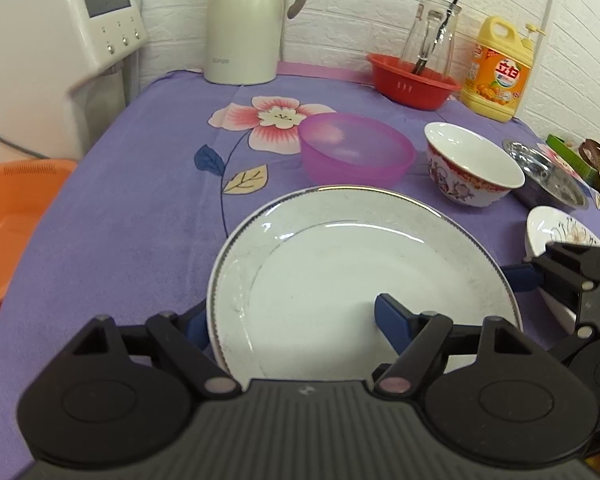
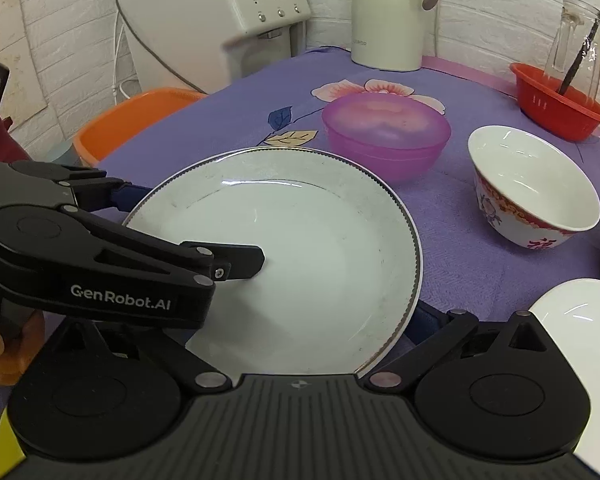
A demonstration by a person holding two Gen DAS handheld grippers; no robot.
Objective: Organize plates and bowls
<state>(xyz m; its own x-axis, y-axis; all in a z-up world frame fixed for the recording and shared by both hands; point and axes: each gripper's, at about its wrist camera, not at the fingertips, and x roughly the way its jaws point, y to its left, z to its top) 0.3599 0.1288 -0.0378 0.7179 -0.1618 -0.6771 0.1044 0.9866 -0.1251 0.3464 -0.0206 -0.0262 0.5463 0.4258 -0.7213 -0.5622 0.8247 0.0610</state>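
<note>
A large white plate lies on the purple cloth between both grippers. My left gripper straddles its left rim: one blue pad sits outside and below the rim, the other hovers over the plate's middle without pressing. My right gripper has one pad tucked under the plate's right rim; its other finger is hidden behind the left gripper. Beyond the plate stand a purple plastic bowl and a white bowl with a red pattern.
A small white plate and a steel dish sit at the right. At the back stand a red basket with a glass carafe, a yellow detergent bottle and a cream jug. An orange basin sits off the left edge.
</note>
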